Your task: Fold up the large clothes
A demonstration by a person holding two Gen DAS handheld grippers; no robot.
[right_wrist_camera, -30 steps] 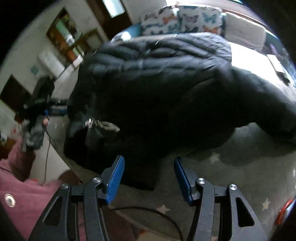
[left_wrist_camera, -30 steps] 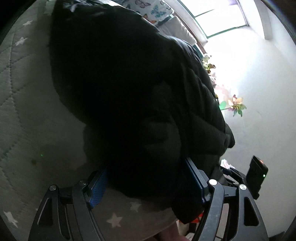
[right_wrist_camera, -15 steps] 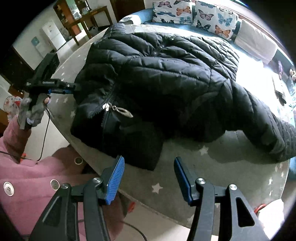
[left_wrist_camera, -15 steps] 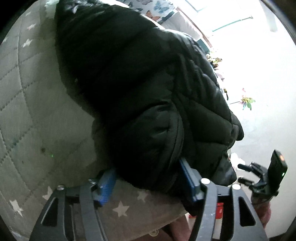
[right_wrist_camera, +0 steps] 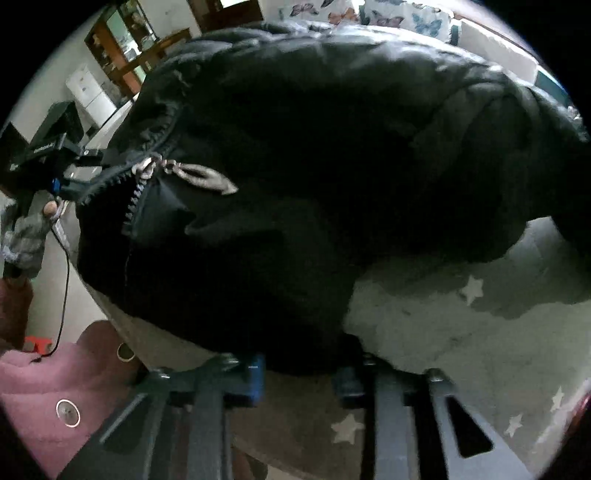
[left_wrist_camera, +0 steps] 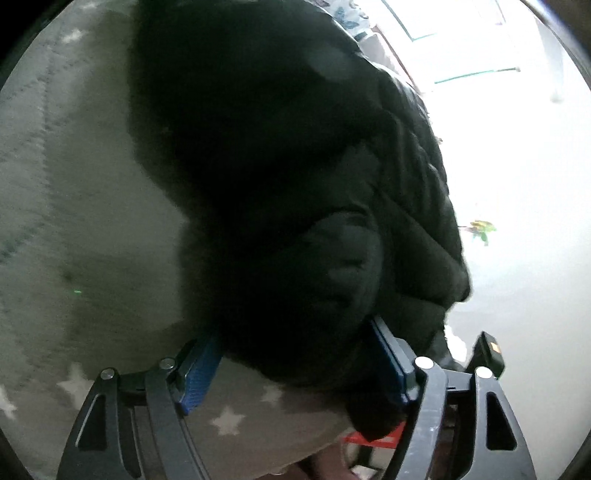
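Jacket: we see a big black puffy jacket (right_wrist_camera: 314,166) lying on the grey star blanket (right_wrist_camera: 461,332), and it fills most of both views.
Zipper: its silver pull (right_wrist_camera: 199,177) lies on the jacket, on the side where the left claw is.
Left claw: our left claw (left_wrist_camera: 295,369) stands wide around the jacket's near edge; the blue pads (left_wrist_camera: 199,373) sit at each side of the puffy cloth, but we cannot tell if they press on it.
Right claw: our right claw (right_wrist_camera: 299,380) is closing at the jacket's near edge; it is blurry, so we cannot tell if it has cloth yet.
Pillows: butterfly pillows (right_wrist_camera: 406,16) lie beyond the jacket's far edge.
In the way: the jacket hides most of the blanket.
Person: a pink coat (right_wrist_camera: 48,387) shows below the jacket's zipper side.
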